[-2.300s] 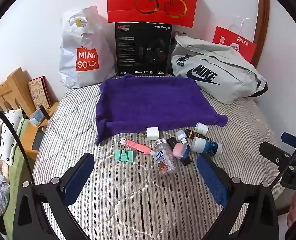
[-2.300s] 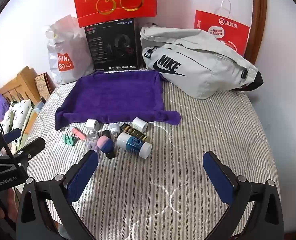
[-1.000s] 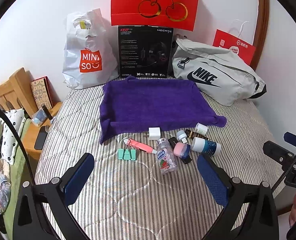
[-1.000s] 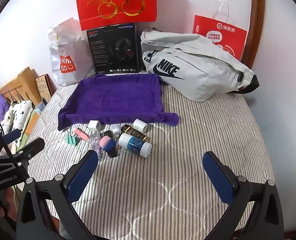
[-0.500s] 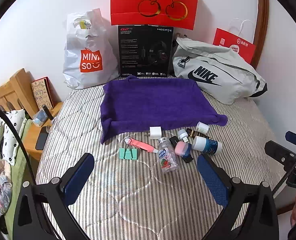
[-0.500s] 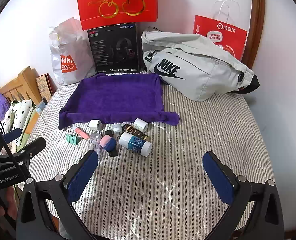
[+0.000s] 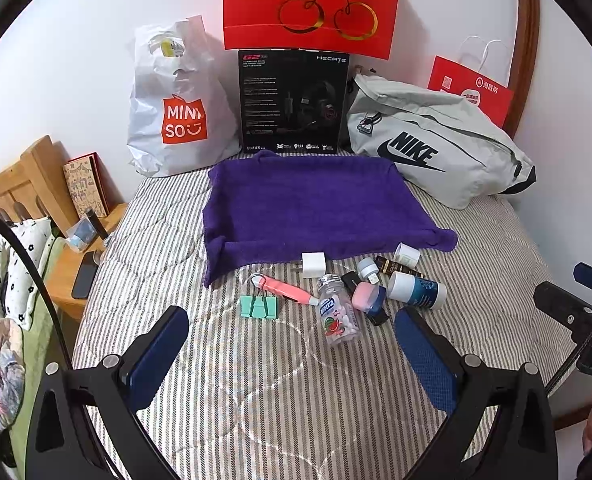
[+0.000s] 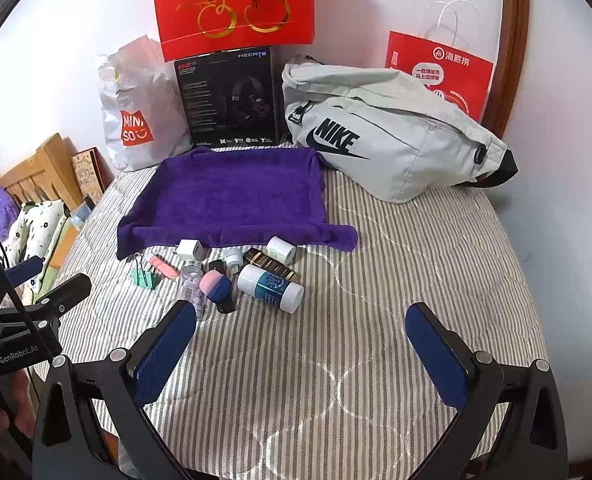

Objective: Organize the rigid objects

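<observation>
Nothing has moved; both tools, left tool (image 7: 288,344) and right tool (image 8: 300,344), hang spread. Approach the clear plastic candy bottle (image 7: 338,314) squarely.

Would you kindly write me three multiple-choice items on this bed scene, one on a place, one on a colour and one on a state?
1. Where does the white charger cube lie?
A. at the near edge of the purple towel
B. inside the grey Nike bag
C. on the wooden bedside table

2. What colour is the binder clip?
A. red
B. mint green
C. black

3. What state is the left gripper in?
A. shut on the clear pill bottle
B. shut, holding nothing
C. open, holding nothing

Answers:
1 A, the cube sits on the striped cover right against the towel's front hem.
2 B, its body is pale green with silver wire handles.
3 C, its blue pads stand wide apart above the bed, and the bottle lies beyond them.
</observation>
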`<state>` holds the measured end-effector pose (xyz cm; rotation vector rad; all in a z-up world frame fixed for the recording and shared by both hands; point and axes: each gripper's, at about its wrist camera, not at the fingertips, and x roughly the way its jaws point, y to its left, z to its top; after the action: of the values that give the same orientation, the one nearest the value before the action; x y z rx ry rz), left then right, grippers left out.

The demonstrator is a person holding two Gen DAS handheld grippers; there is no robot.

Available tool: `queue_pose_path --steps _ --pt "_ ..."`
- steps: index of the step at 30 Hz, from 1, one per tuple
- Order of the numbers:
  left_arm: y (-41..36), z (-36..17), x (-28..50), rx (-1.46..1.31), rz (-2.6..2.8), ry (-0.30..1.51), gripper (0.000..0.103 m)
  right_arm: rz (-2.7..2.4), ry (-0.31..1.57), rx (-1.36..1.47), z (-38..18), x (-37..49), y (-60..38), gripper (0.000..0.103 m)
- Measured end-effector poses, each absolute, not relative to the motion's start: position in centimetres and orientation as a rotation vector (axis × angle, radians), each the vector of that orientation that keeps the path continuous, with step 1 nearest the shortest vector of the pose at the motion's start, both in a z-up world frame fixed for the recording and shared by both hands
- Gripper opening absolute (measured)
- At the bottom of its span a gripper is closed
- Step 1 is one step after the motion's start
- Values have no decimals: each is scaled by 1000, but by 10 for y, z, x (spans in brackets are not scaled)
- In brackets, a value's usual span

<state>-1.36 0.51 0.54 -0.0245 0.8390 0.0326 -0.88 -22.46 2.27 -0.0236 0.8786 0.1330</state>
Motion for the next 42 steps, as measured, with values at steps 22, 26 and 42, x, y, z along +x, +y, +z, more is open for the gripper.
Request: queue_pose_path --steps 22,26,42 --pt "6 8 -13 -26 36 841 103 139 888 -39 21 -9 -220 103" --pt "6 9 -13 -26 36 841 103 142 891 -40 19 -9 -220 103" --pt "11 2 -3 -43 34 850 103 159 882 -42 15 -3 -221 103"
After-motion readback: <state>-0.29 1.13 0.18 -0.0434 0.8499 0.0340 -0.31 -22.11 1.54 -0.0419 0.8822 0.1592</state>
